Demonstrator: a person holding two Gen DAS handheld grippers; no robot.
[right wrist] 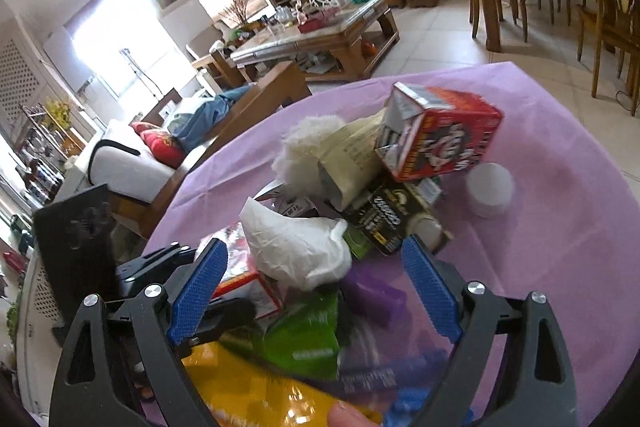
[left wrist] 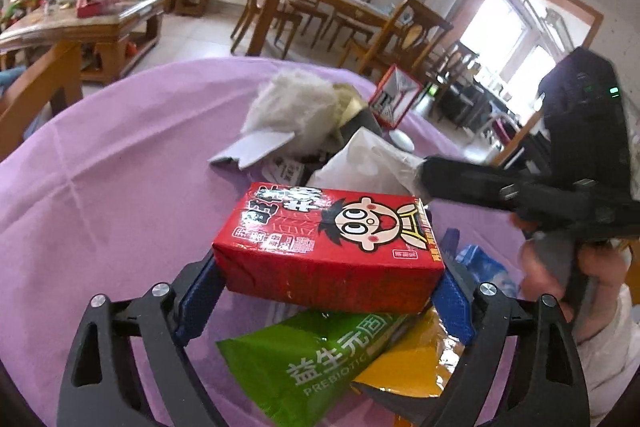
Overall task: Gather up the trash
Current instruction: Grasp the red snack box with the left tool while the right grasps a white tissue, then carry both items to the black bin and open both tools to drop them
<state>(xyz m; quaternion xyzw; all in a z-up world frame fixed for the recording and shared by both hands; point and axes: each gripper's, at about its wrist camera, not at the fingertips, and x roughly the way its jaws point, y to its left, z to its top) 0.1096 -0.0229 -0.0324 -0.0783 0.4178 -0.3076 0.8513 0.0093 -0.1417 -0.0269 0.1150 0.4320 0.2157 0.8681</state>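
Left gripper [left wrist: 328,291] clamped on a red drink carton [left wrist: 328,243] above the purple tablecloth [left wrist: 100,187]. Right gripper [right wrist: 316,291] spread wide around a crumpled white tissue [right wrist: 298,247], pads not touching.

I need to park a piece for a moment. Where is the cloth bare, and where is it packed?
Bare: the purple cloth left of the red carton, out to the table's edge, and the stretch right of the white cap. Packed: the middle, from the tissue past the fluffy wad to the far carton.
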